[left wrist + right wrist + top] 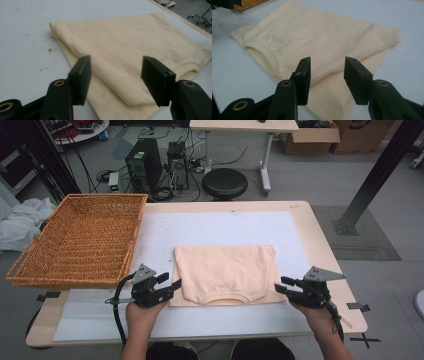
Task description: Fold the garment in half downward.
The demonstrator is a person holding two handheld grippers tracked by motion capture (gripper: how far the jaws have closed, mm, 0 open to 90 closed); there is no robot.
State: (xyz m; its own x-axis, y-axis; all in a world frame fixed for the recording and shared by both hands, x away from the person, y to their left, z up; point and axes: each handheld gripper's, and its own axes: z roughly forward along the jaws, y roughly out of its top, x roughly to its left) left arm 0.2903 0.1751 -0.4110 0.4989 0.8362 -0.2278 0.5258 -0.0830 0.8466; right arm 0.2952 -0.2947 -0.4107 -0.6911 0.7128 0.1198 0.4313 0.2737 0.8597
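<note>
With the folded cream shirt (226, 272) lying mid-counter right of the wicker basket (80, 240), the left hand-held gripper (170, 285) and right hand-held gripper (281, 285), jaws apart, flank its near corners, seemingly about to pinch and fold again.

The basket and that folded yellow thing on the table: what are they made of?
The basket looks like woven wicker or rattan: tan strands interlaced in a visible weave, matte. The folded garment seems a soft knit cotton, pale cream, judging by its ribbed neckline and gentle creases; the exact fibre can't be told.
</note>
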